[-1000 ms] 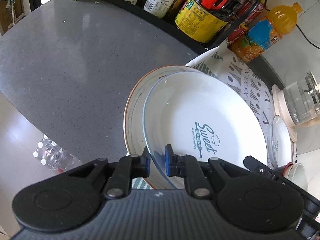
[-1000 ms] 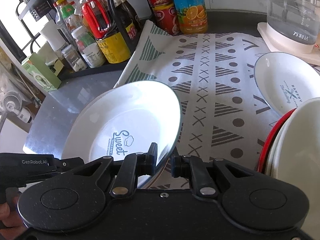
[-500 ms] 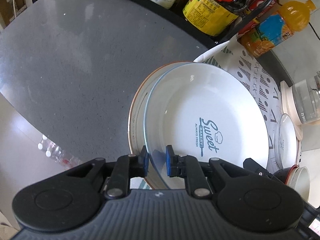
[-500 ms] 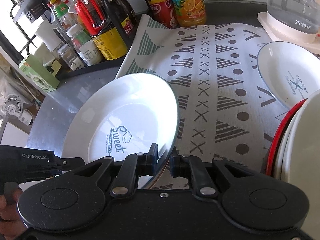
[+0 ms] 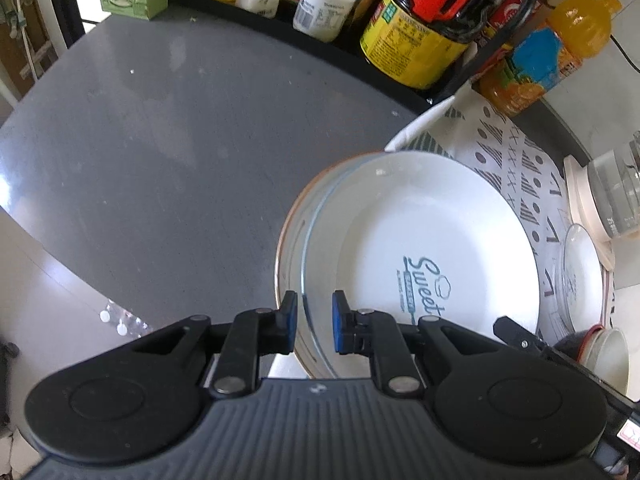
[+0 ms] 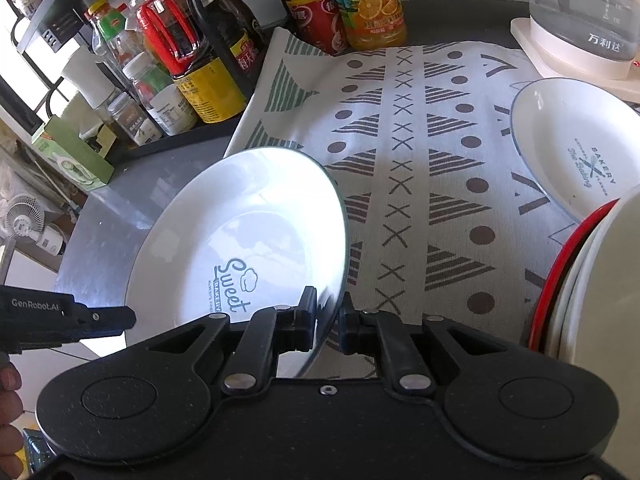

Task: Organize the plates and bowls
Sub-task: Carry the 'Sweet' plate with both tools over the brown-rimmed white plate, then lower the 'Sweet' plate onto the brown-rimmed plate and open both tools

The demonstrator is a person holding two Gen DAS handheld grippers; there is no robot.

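A white "Sweet" plate [image 5: 420, 248] with a blue rim lies on an orange-rimmed plate [image 5: 286, 240] at the counter's edge. My left gripper [image 5: 313, 322] straddles both plates' near rims with its pads apart, open. My right gripper [image 6: 327, 322] is shut on the far rim of the Sweet plate [image 6: 240, 236], which tilts. A smaller white "Bakery" plate [image 6: 572, 148] lies on the patterned cloth [image 6: 416, 160]. A stack of white bowls with a red rim [image 6: 592, 288] stands at the right.
A rack of sauce bottles and jars [image 6: 168, 64] lines the back. An orange juice bottle [image 5: 544, 56] and red cans [image 6: 316, 12] stand behind the cloth. A glass kettle [image 6: 588, 12] sits at the back right. The grey counter [image 5: 152, 140] extends left.
My left gripper's pads have opened a little wider around the plates' rims. The Sweet plate has settled further over the orange-rimmed plate. My right gripper still holds its rim.
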